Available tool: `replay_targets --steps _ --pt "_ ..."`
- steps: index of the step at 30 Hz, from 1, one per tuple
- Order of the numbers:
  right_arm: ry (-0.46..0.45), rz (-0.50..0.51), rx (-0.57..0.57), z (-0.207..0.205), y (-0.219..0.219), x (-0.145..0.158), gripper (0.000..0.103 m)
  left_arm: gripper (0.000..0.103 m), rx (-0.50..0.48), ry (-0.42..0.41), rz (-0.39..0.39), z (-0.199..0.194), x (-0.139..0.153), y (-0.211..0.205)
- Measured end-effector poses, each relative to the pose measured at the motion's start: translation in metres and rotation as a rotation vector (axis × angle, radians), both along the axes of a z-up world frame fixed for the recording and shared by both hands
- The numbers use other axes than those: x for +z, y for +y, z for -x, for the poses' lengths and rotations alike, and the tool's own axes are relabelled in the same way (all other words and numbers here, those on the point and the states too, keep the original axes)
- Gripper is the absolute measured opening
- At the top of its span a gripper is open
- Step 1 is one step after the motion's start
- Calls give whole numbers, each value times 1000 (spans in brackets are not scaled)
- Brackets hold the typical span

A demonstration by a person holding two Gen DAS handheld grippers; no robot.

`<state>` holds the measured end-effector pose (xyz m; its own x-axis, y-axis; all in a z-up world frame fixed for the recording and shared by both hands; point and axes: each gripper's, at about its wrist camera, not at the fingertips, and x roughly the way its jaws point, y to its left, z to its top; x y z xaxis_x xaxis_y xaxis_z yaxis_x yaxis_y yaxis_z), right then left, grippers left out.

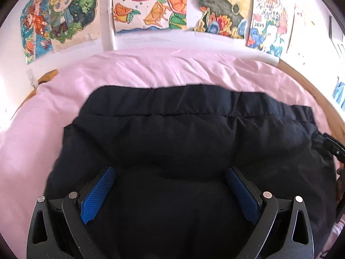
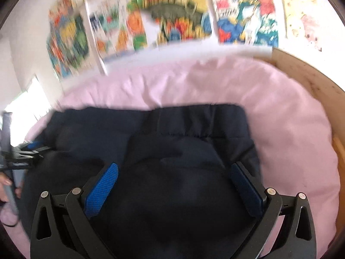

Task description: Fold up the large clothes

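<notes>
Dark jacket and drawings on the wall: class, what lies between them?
In the left wrist view, only bare pink bedding and a strip of white wall lie between the dark jacket and the drawings. The right wrist view agrees, though blurred.

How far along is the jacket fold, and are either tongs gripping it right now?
Done: the dark padded jacket lies on the pink bedding as a compact block, so a fold seems in. In hand: nothing; the left tongs and right tongs both stand open above it. Left: any final fold, which I cannot judge from here.
</notes>
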<state>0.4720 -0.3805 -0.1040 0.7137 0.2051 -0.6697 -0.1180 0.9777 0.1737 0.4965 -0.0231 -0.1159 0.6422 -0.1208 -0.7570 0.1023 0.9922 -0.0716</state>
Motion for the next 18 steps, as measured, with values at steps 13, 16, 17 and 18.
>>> replay_targets --steps 13,16,17,18 --pt "265 -397 -22 20 -90 -53 102 103 116 83 53 42 31 79" --pt "292 -425 23 17 -86 -68 102 103 125 118 67 41 28 100" --pt "295 -439 29 17 -86 -76 102 103 137 123 75 41 26 108" --pt "290 -447 31 21 -84 -80 102 103 155 124 81 39 24 115"
